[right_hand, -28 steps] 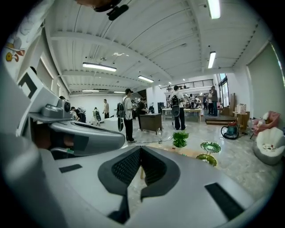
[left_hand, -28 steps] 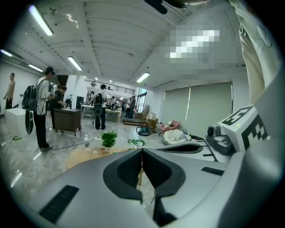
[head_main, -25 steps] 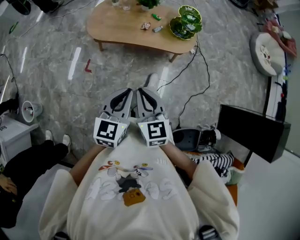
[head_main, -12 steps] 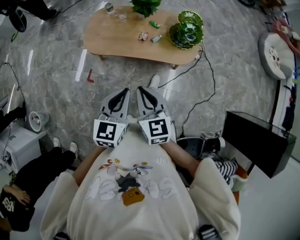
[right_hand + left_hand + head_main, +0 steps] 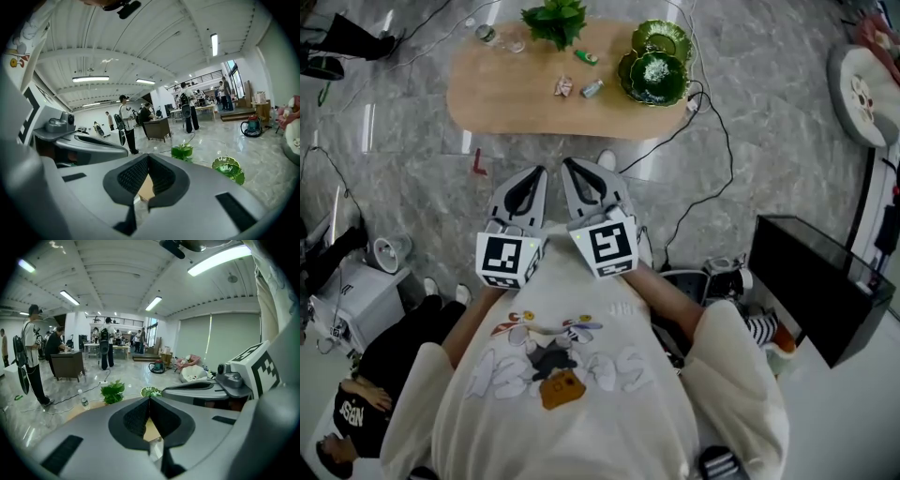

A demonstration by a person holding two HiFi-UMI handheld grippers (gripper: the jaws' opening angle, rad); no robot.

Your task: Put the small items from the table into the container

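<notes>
Small items (image 5: 564,87) lie beyond left gripper (image 5: 534,175) and right gripper (image 5: 574,168), side by side, jaws clenched.

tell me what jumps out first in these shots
The left gripper and right gripper sit side by side mid-frame in the head view, both shut and empty. Ahead stands a low wooden table, with a green leaf-shaped dish at its right end and small items near its middle.
</notes>
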